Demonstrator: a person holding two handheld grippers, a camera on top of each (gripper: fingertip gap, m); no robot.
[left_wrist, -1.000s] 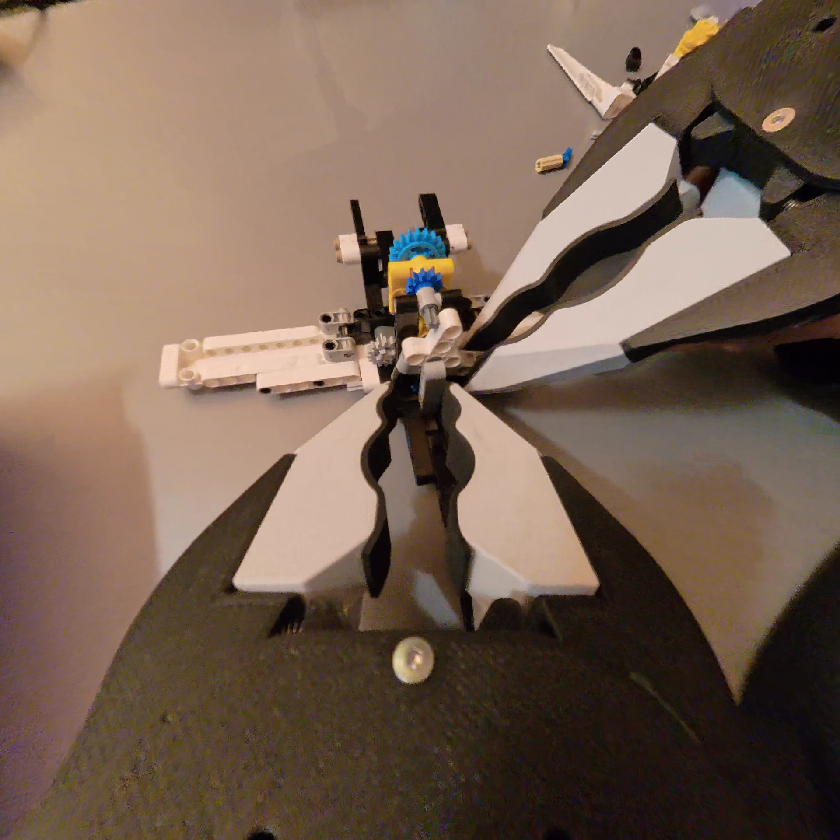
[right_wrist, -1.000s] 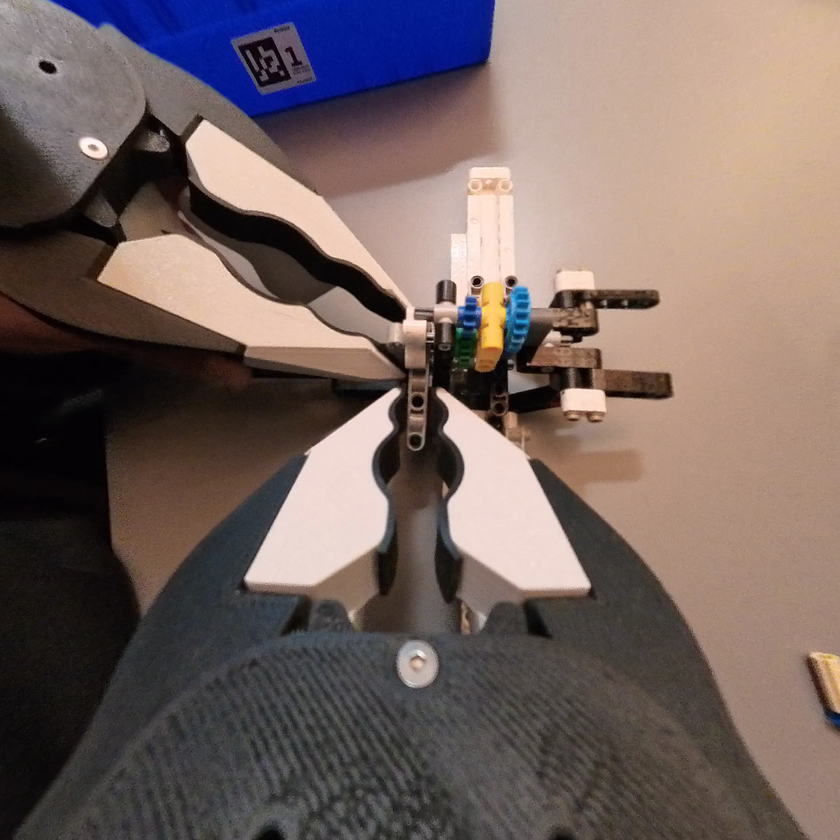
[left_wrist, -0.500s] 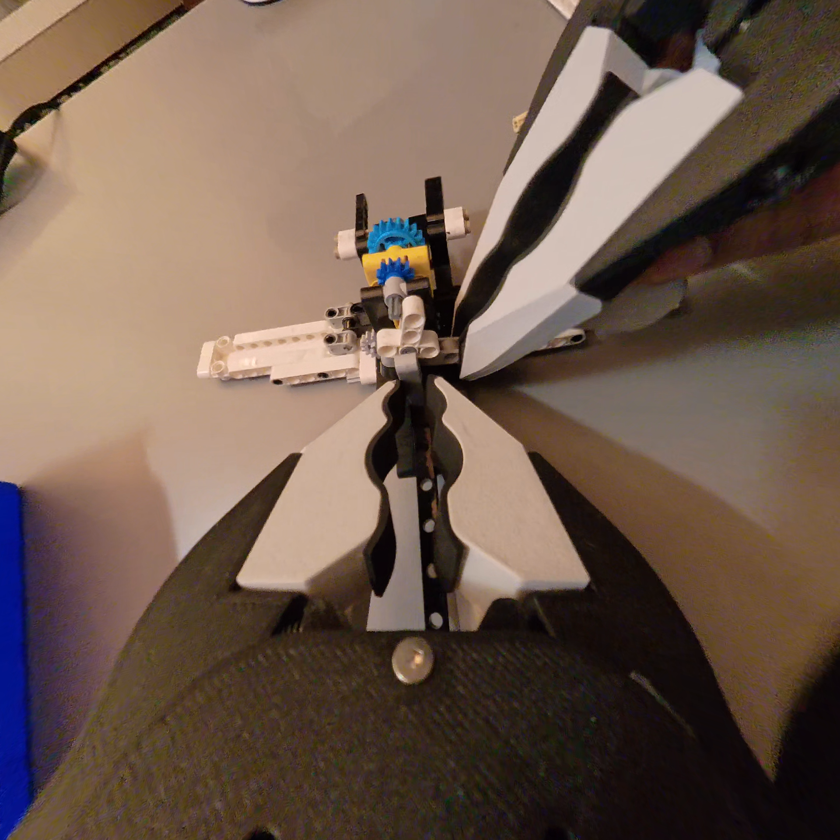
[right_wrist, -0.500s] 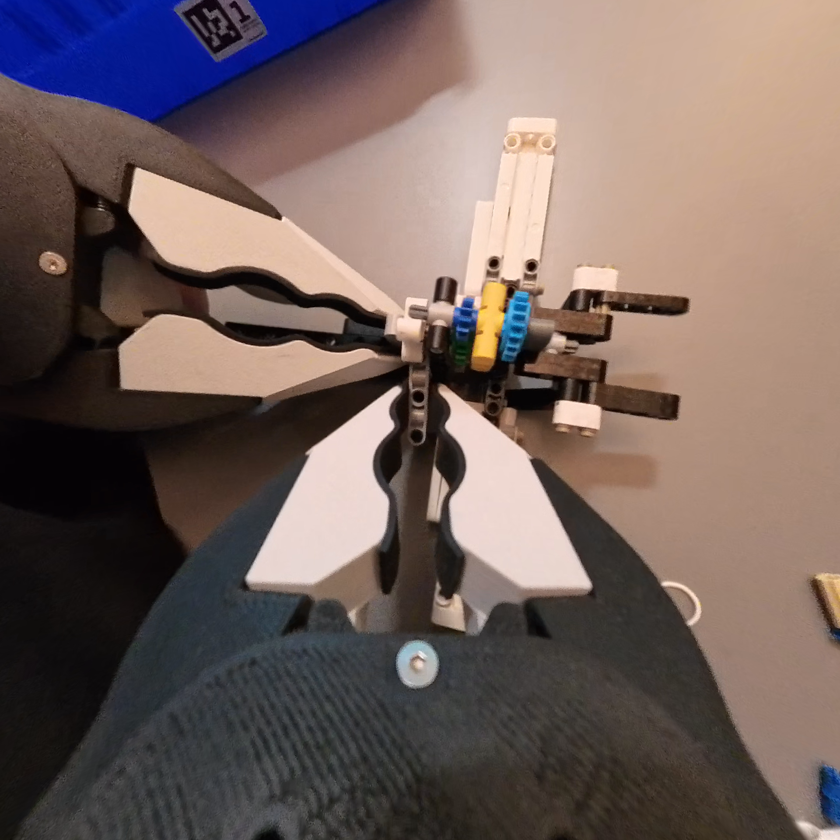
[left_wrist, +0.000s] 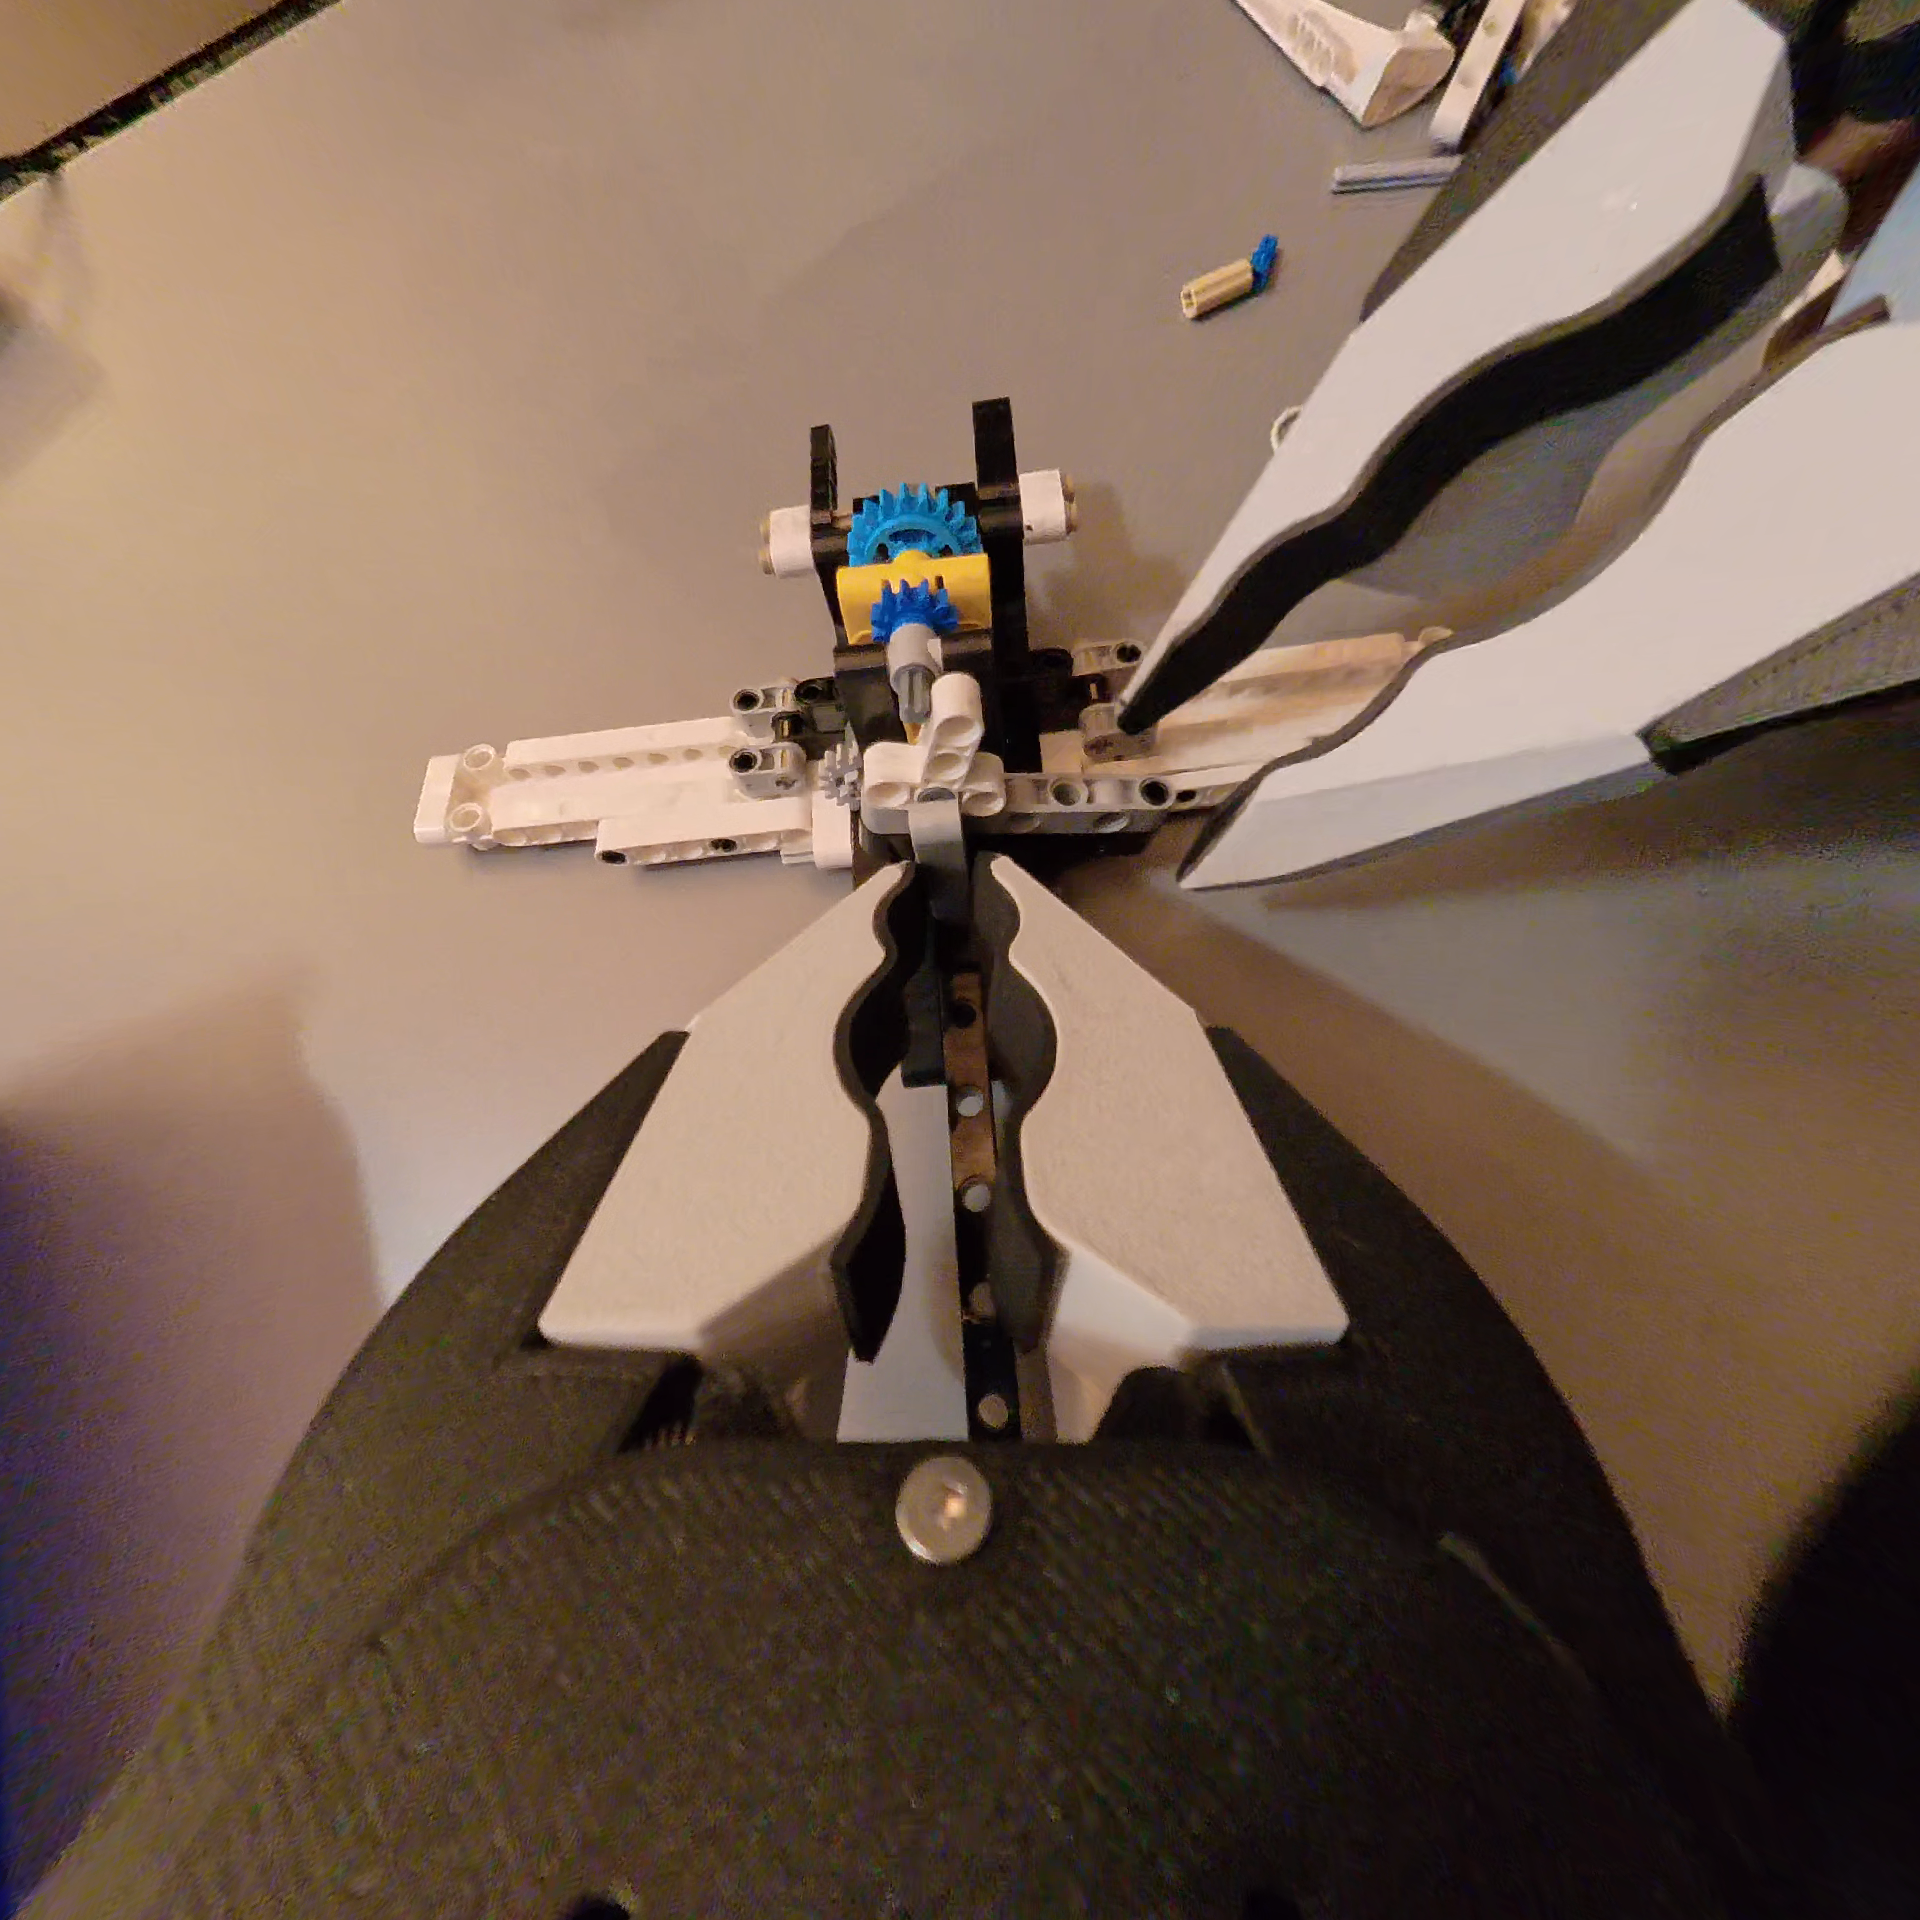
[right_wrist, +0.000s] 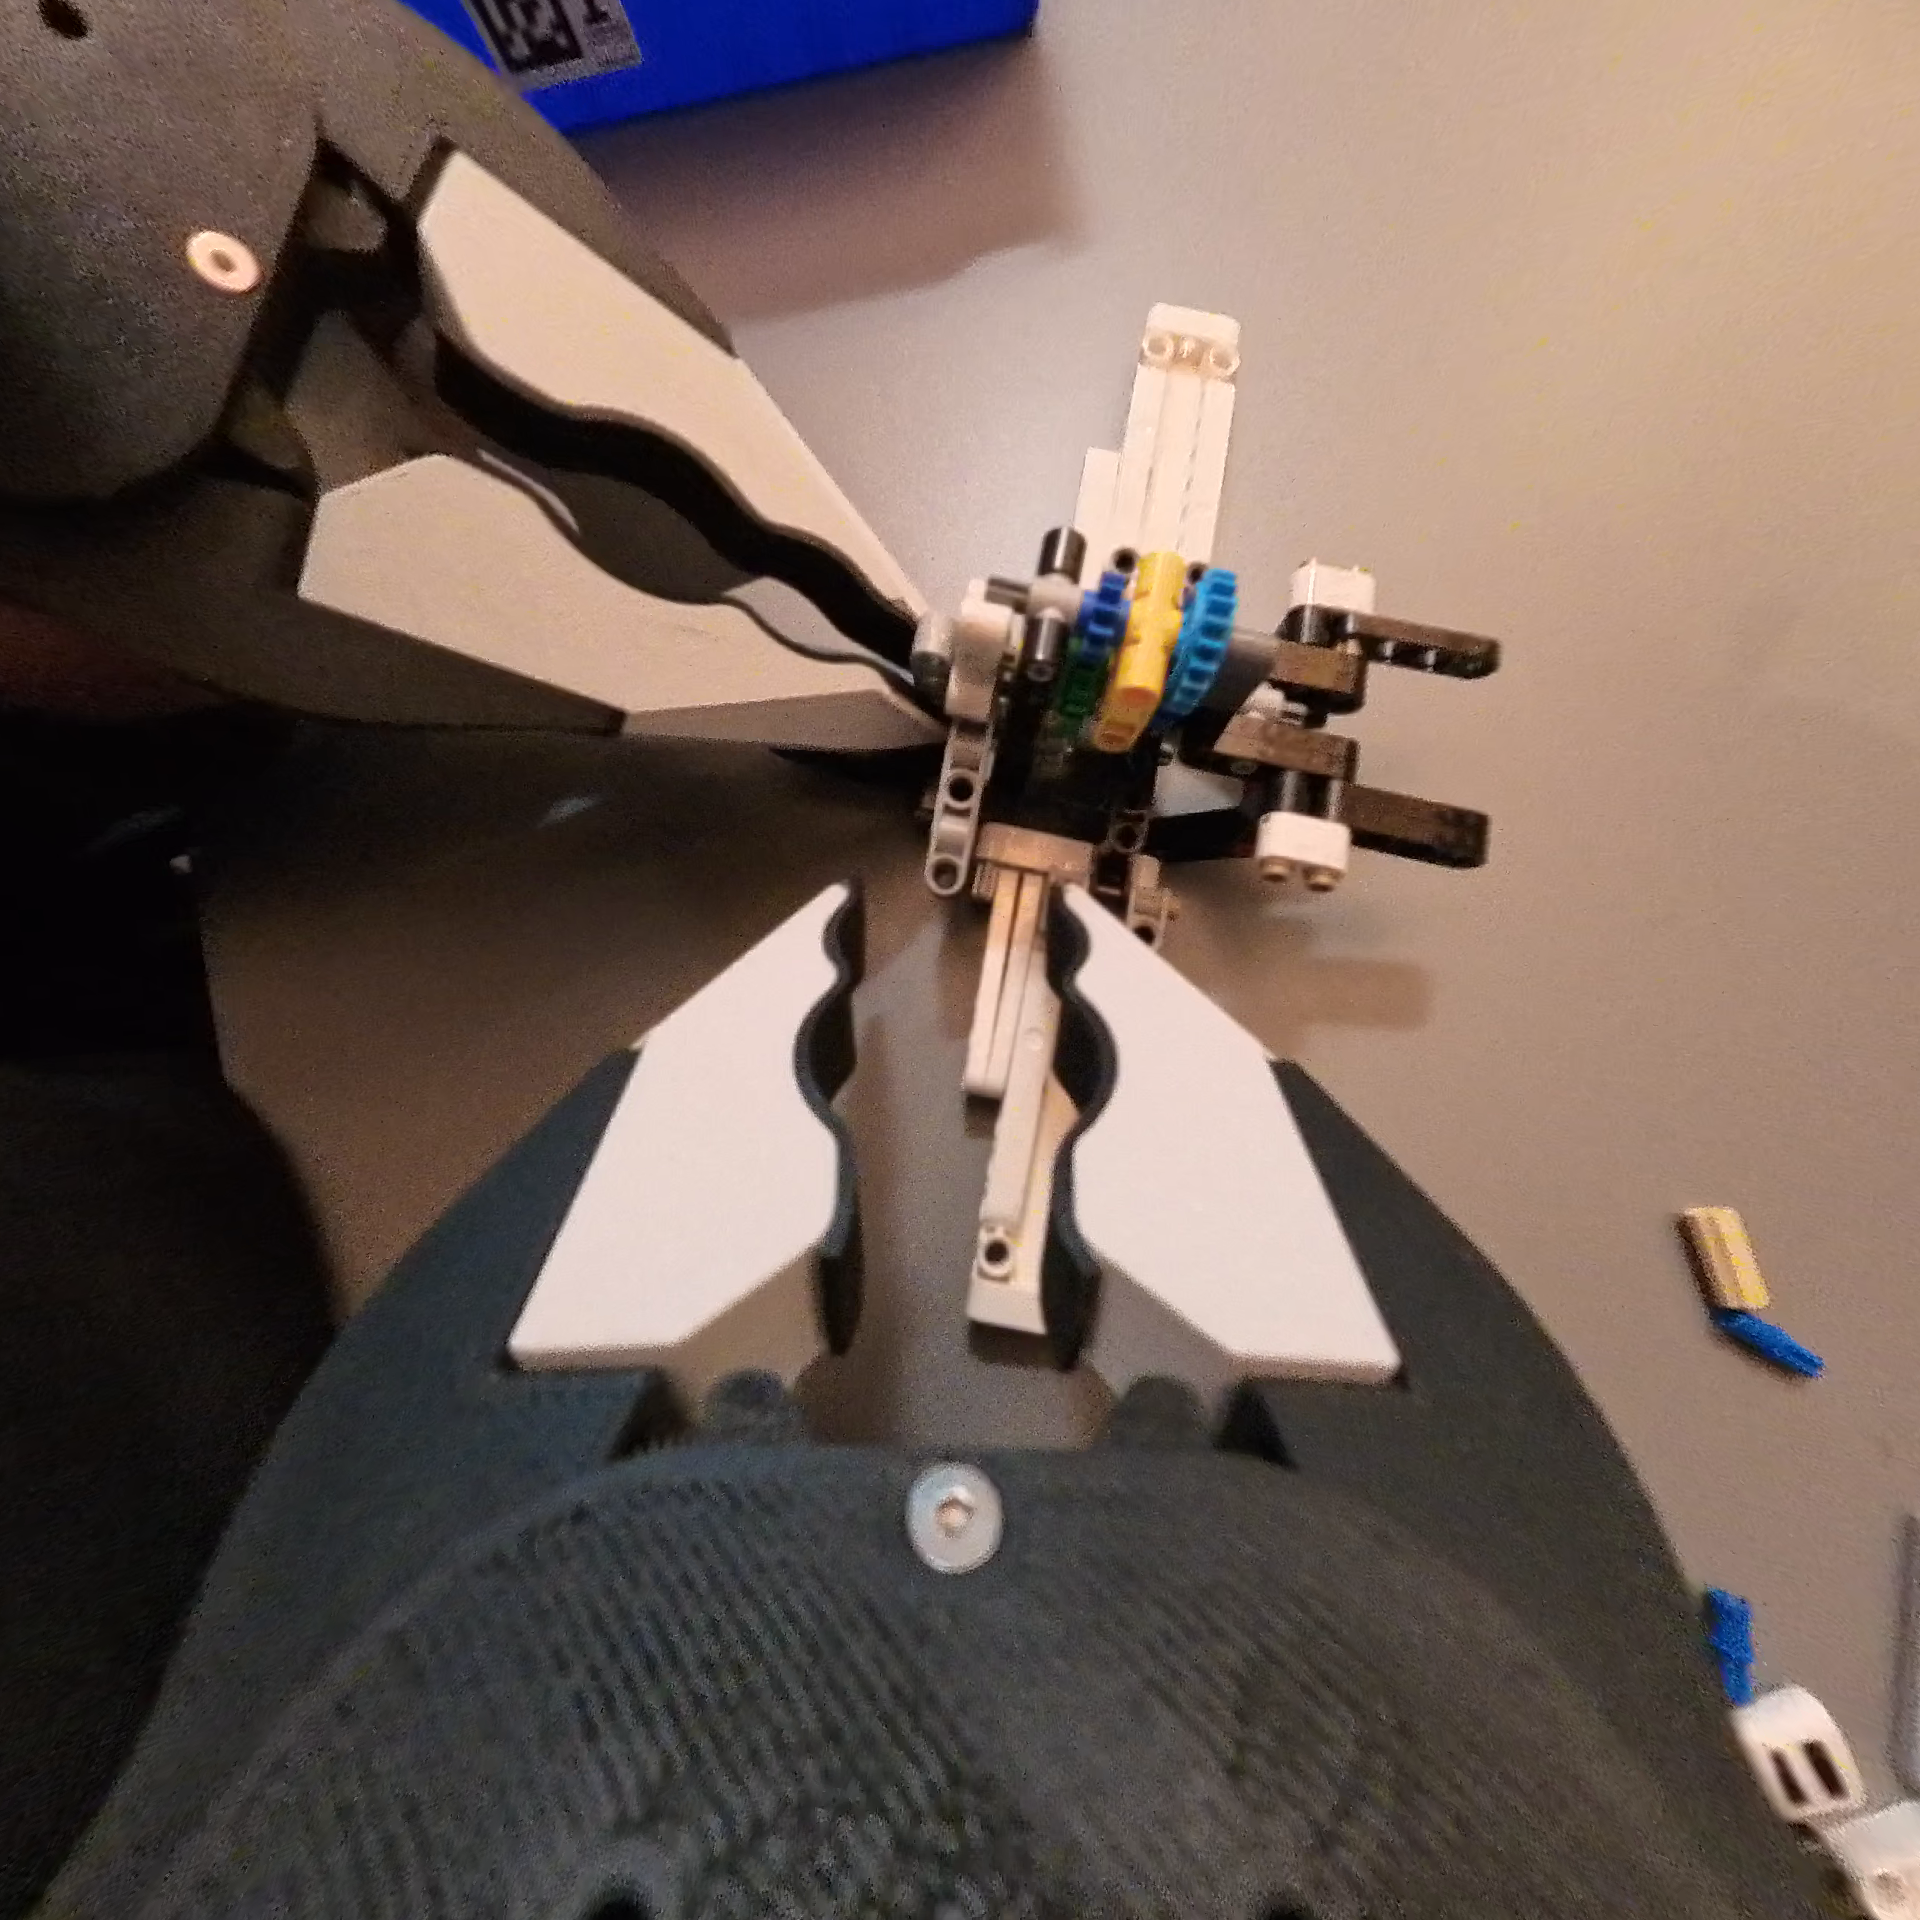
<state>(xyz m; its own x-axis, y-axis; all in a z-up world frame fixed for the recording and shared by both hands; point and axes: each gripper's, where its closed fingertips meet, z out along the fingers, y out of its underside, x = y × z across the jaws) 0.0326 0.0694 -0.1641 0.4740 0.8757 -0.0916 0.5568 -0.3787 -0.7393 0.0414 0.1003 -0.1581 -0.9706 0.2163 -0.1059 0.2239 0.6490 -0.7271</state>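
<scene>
One marking found: a white sticker (right_wrist: 549, 31) with a black square code pattern on the wall of the blue bin (right_wrist: 790, 52), at that bin's near face, cut off by the top edge of the right wrist view. Its small characters are cropped and possibly numeric; not legible. The building-brick parts bear no readable marks.

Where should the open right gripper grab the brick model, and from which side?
Judgement: the long white beam wing already lying between the right gripper's spread fingers. Come in along its length from its free end, clear of the gear stack; the left gripper holds the tail.
</scene>
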